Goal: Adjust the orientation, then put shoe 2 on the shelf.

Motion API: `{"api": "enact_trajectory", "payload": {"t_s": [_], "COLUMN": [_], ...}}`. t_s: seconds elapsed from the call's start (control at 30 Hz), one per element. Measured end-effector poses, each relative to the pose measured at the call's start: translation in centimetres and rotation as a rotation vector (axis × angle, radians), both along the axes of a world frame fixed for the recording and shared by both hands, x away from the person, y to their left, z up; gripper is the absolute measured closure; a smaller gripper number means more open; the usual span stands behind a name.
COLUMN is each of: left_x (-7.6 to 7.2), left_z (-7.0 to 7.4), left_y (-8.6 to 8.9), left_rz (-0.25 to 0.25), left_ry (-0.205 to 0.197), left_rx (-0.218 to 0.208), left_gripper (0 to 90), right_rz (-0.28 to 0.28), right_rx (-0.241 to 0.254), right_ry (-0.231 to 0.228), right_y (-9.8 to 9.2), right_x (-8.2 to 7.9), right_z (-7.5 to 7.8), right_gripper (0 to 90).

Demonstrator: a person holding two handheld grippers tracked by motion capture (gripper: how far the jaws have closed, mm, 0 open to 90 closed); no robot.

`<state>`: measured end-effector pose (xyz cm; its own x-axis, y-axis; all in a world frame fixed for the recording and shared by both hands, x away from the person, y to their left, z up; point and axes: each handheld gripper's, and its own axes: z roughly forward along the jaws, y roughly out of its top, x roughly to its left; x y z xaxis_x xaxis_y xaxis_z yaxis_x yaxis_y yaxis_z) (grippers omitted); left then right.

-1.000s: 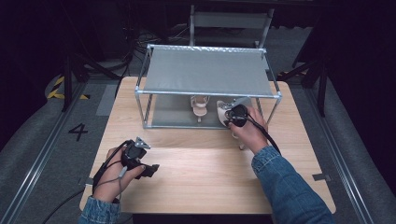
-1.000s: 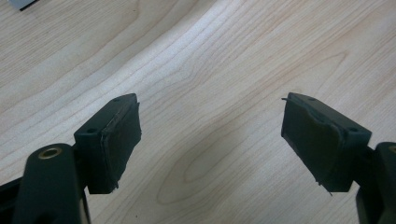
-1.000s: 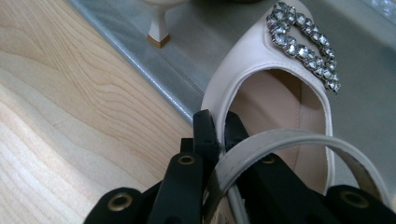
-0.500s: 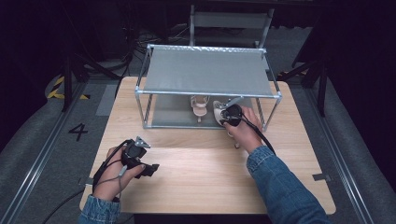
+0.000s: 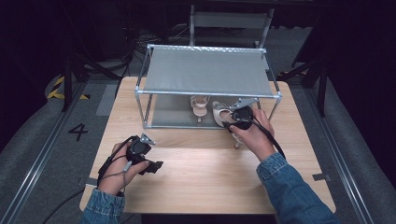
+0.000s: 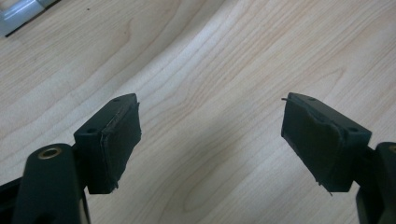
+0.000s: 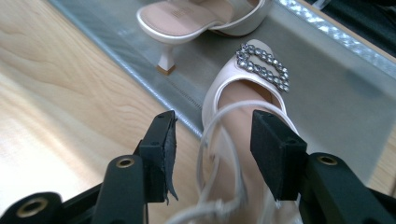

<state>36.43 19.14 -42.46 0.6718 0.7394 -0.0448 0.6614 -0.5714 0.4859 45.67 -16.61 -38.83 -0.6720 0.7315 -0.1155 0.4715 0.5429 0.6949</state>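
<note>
Now right gripper (image 5: 232, 122) sits at the front edge of the metal rack (image 5: 208, 74), fingers (image 7: 161, 144) just been opening, spread either side of a cream sandal (image 7: 243, 100) without pressing it. In the right gripper view the sandal's thin straps run between the two fingers; its toe with the rhinestone buckle (image 7: 263, 66) lies on the rack's grey lower shelf (image 7: 336, 102), heel end toward the gripper, over the shelf's front edge. Second sandal (image 7: 187, 18) lies on that shelf just beyond, heel toward the tabletop (image 5: 205, 172); the two shoes near each other, touching or not can't tell. Left gripper (image 5: 148, 165) is held low over bare tabletop, well apart from the rack, fingers (image 6: 116, 140) spread wide, nothing between them.
</note>
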Motion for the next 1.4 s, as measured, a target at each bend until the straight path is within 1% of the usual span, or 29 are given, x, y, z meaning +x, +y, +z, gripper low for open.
{"api": "enact_trajectory", "payload": {"t_s": [0.07, 0.13, 0.17, 0.27, 0.37, 0.4, 0.57, 0.6, 0.63, 0.67, 0.7, 0.83, 0.87, 0.93, 1.0, 1.03, 1.13, 1.23, 1.27, 1.33, 1.4], "left_x": [0.3, 0.6, 0.7, 1.0, 1.1, 1.1, 1.2, 1.2, 1.2, 1.2, 1.2, 1.1, 1.0, 1.0, 0.9, 0.9, 0.8, 0.7, 0.6, 0.5, 0.3], "left_z": [0.1, 0.2, 0.1, 0.0, 0.1, 0.1, 0.1, 0.1, 0.1, 0.1, 0.1, 0.2, 0.2, 0.2, 0.1, 0.1, 0.0, 0.0, 0.0, 0.0, 0.0], "left_y": [-0.2, -0.3, -0.4, -0.5, -0.7, -0.7, -0.7, -0.7, -0.6, -0.5, -0.5, -0.3, -0.3, -0.2, -0.3, -0.3, -0.3, -0.1, 0.0, 0.1, 0.3], "left_rz": [0.001, -0.002, -0.001, -0.003, -0.003, -0.003, -0.003, -0.004, 0.0, 0.005, 0.007, 0.011, 0.015, 0.008, 0.007, 0.003, 0.006, 0.014, 0.017, 0.015, 0.025], "left_ry": [-0.008, -0.01, -0.004, 0.004, 0.005, 0.005, 0.005, 0.006, 0.001, 0.006, 0.004, 0.0, 0.002, 0.002, 0.003, 0.002, 0.007, 0.006, 0.004, 0.003, 0.004], "left_rx": [0.0, 0.0, -0.004, 0.008, 0.004, 0.004, 0.002, 0.004, 0.002, 0.001, -0.004, 0.0, -0.002, 0.001, 0.003, 0.005, 0.002, 0.0, 0.004, 0.004, 0.003], "left_gripper": [20.3, 19.9, 19.7, 19.7, 19.7, 19.7, 19.7, 19.7, 19.6, 19.7, 19.7, 19.6, 19.7, 19.7, 19.7, 19.6, 19.7, 19.7, 19.7, 19.7, 19.7], "right_rz": [-0.005, -0.013, -0.022, -0.049, -0.075, -0.075, -0.107, -0.111, -0.104, -0.099, -0.095, -0.095, -0.099, -0.105, -0.111, -0.116, -0.109, -0.102, -0.102, -0.108, -0.111], "right_rx": [0.025, 0.034, 0.046, 0.064, 0.078, 0.078, 0.098, 0.087, 0.066, 0.053, 0.053, 0.039, 0.028, 0.01, -0.009, -0.011, -0.007, -0.018, -0.014, 0.003, 0.007], "right_ry": [0.001, 0.0, 0.0, 0.015, 0.032, 0.032, 0.094, 0.11, 0.127, 0.148, 0.167, 0.21, 0.221, 0.247, 0.262, 0.266, 0.263, 0.266, 0.274, 0.269, 0.265], "right_y": [-0.9, -1.6, -2.1, -3.4, -4.5, -4.5, -6.4, -6.5, -6.5, -6.4, -6.4, -6.2, -6.1, -6.1, -6.0, -5.9, -5.7, -5.5, -5.4, -5.4, -5.4], "right_x": [-1.0, -1.8, -2.4, -3.8, -4.8, -4.8, -6.1, -6.1, -6.2, -6.4, -6.5, -6.6, -6.5, -6.2, -6.0, -5.8, -5.4, -4.9, -4.8, -4.5, -4.3], "right_z": [0.5, 0.8, 0.9, 1.0, 1.0, 1.0, 0.5, 0.3, 0.1, -0.1, -0.1, -0.6, -0.9, -1.5, -2.2, -2.6, -3.7, -4.9, -5.2, -5.8, -6.0], "right_gripper": [51.8, 52.0, 52.2, 52.5, 52.7, 52.7, 54.6, 54.5, 54.4, 54.6, 55.2, 55.2, 55.2, 55.0, 55.3, 55.9, 60.9, 63.3, 64.4, 66.9, 67.4]}}
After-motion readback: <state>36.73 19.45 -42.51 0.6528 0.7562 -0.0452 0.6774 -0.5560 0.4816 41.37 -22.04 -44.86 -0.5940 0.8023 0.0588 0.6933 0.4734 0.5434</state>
